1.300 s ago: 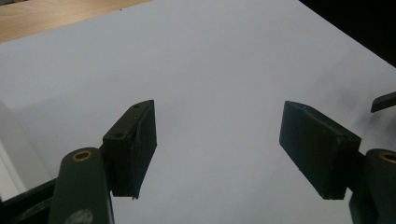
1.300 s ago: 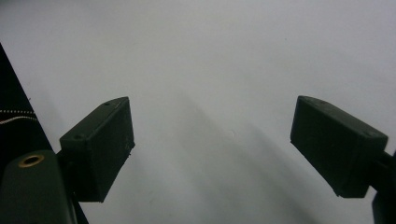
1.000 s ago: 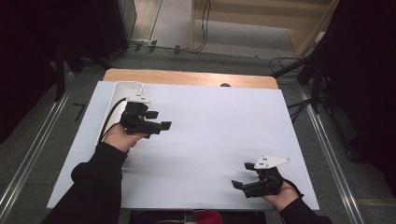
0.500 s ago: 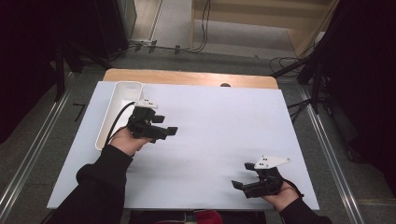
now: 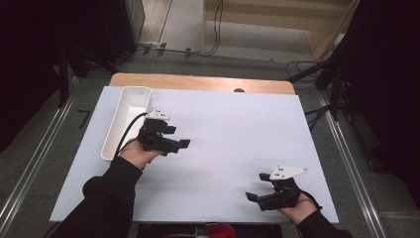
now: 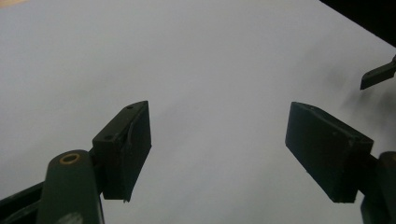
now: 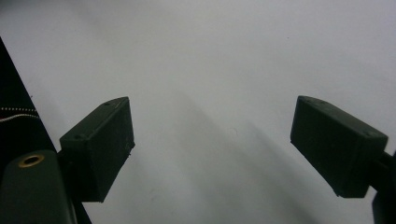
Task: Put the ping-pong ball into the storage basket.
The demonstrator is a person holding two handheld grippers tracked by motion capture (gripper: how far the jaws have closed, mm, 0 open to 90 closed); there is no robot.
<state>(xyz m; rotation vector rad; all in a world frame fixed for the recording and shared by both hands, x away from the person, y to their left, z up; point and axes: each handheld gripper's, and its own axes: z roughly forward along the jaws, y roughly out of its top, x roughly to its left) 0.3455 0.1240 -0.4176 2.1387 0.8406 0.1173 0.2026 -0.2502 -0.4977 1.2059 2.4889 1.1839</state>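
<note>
My left gripper (image 5: 181, 145) hovers over the white table sheet (image 5: 237, 134), just right of a long white tray (image 5: 130, 99), and points to the right. Its jaws have just been opening, and they stand apart with nothing between them, as the left gripper view (image 6: 218, 112) shows over bare sheet. My right gripper (image 5: 252, 197) rests near the front right corner and points left. Its jaws are wide apart and empty in the right gripper view (image 7: 212, 107). A tip of the right gripper (image 6: 378, 74) shows far off in the left gripper view.
The tray lies lengthwise along the sheet's left side and looks empty. A strip of wooden tabletop (image 5: 198, 82) runs behind the sheet. Cables and dark stands sit on the floor beyond the table. The sheet's front edge lies close to the right hand.
The left hand has drawn back a little toward the person and to the right, uncovering the tray's near end. Its jaws stand wider. The right hand has not moved.
</note>
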